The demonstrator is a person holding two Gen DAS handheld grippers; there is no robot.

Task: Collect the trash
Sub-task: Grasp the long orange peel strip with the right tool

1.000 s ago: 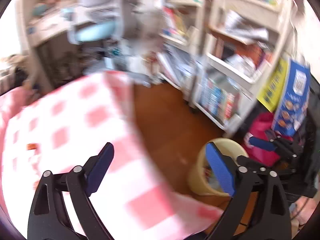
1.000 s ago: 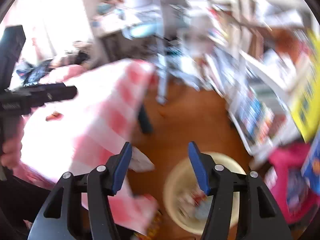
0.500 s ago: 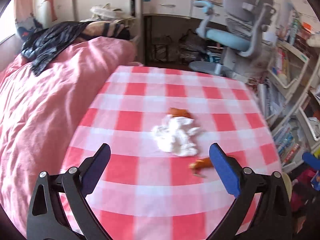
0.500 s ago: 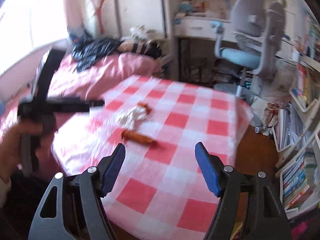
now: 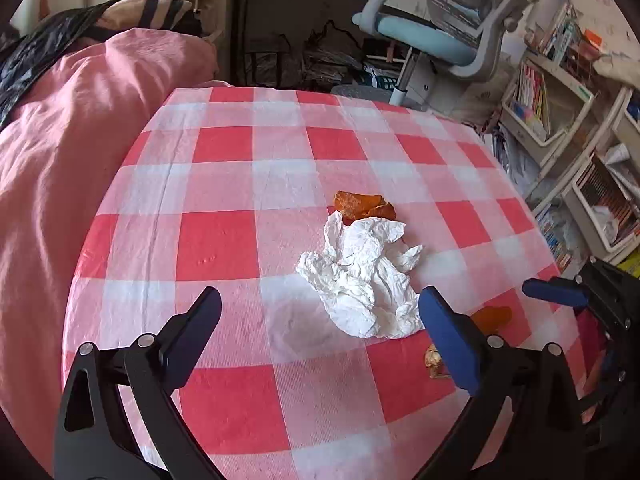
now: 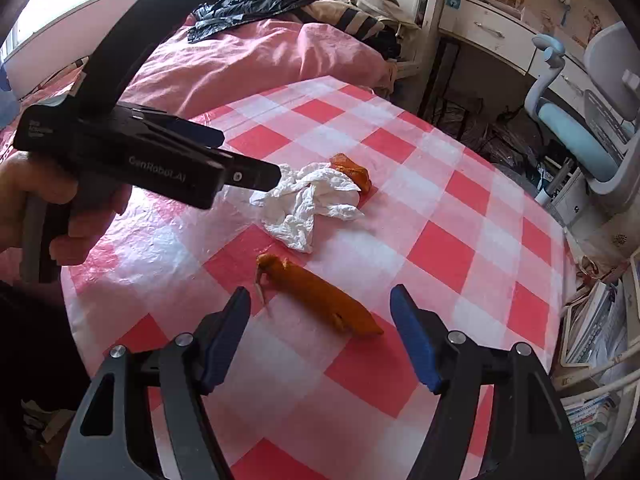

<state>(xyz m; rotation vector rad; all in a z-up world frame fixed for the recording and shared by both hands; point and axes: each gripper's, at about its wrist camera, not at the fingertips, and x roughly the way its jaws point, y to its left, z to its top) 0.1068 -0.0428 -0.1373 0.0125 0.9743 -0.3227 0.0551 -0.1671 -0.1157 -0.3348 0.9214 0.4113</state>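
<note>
A round table [image 5: 224,248] is covered with a red and white checked cloth, and three bits of trash are spread near its middle. A crumpled white tissue [image 5: 362,276] is seen in the left wrist view, with a small orange peel [image 5: 364,205] touching its far edge. A longer orange peel [image 6: 320,296] is seen in the right wrist view, lying flat on the cloth just on the near side of the tissue, apart from it. The left gripper [image 5: 320,336] is held over the table with its jaws wide apart, and nothing is held between them. The tissue is seen just ahead of its blue pads, closer to the right-hand pad, but it is not touched. The right gripper [image 6: 320,340] is also held with its jaws wide apart and nothing is gripped. The long peel is seen in the gap between its two pads, a little ahead of them, and no pad is pressed on it. In the right wrist view the left gripper is seen from the side, held by a hand [image 6: 44,200] at the left edge, with its tip over the tissue. A pink blanket [image 5: 80,132] is spread on a bed beside the table. A blue and grey chair [image 5: 448,36] is parked behind the table, and shelves [image 5: 560,112] full of books are seen at the right.
</note>
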